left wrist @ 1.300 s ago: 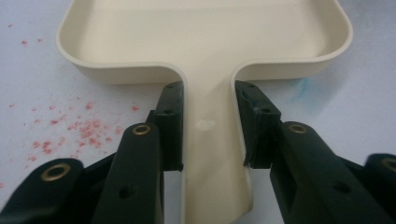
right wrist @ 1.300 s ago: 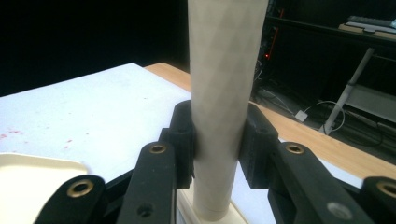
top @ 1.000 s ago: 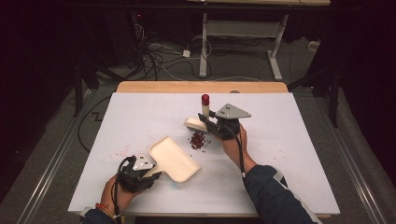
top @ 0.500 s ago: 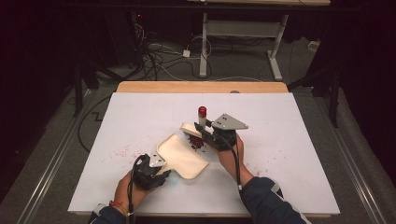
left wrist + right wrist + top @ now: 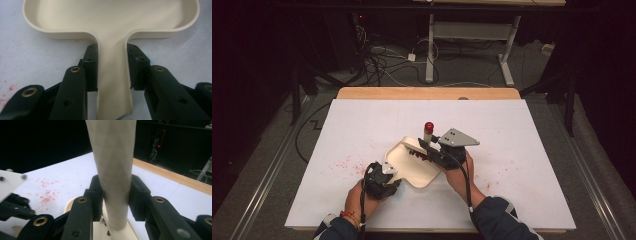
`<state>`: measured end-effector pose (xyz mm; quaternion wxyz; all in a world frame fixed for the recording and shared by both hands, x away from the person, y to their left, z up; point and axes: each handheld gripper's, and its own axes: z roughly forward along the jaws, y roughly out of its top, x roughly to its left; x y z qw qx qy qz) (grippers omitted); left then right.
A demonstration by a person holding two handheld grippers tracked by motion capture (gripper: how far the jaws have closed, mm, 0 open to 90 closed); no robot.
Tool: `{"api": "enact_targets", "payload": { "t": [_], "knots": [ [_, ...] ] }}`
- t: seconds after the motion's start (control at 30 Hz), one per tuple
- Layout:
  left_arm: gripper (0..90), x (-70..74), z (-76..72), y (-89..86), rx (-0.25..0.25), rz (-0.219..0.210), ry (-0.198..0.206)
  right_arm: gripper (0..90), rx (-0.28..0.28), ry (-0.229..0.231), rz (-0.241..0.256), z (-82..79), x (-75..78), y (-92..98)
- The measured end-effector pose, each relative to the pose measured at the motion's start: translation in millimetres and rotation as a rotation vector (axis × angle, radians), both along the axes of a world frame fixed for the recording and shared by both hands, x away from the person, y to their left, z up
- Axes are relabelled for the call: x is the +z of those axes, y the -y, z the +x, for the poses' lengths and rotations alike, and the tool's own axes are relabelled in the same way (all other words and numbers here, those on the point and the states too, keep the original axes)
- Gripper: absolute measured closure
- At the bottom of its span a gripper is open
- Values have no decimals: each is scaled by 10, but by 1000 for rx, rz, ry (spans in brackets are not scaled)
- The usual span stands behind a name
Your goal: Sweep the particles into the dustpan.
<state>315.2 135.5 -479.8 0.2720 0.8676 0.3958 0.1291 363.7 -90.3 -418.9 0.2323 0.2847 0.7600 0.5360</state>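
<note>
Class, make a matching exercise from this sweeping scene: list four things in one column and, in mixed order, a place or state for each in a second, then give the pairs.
Things:
1. dustpan
2. brush
3. red crumbs
4. wooden strip

Places or states:
A. scattered on the white table cover
B. along the far edge of the table
C. handle clamped in the left gripper
D. pale handle clamped in the right gripper, red cap on top

Pairs: 1-C, 2-D, 3-A, 4-B
</note>
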Motion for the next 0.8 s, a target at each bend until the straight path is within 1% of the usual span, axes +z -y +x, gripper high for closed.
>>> {"api": "enact_targets", "payload": {
  "t": [0.07, 0.13, 0.2, 0.27, 0.33, 0.57, 0.63, 0.73, 0.8],
  "knots": [
    [632, 1, 4, 2, -1, 2, 1, 689, 15, -5, 7, -33, 5, -20],
    [633, 13, 12, -9, -11, 9, -1, 689, 31, -6, -2, -66, 7, -53],
    [633, 14, 13, -19, -10, 7, -3, 689, 39, -6, -8, -96, 12, -79],
    [633, 19, 12, -36, -12, 9, -5, 690, 41, -7, -3, -109, 14, -87],
    [633, 19, 19, -48, -10, 6, -6, 691, 58, -5, -10, -142, 24, -106],
    [632, 13, 26, -54, -16, 6, -7, 695, 84, -6, -7, -173, 38, -125],
    [633, 14, 25, -55, -17, 6, -6, 698, 91, -14, 10, -192, 41, -138],
    [633, 17, 23, -59, -19, 3, -3, 699, 95, -11, 11, -204, 47, -147],
    [633, 17, 24, -59, -26, 9, -2, 704, 101, -15, 31, -198, 46, -134]
  ]
}}
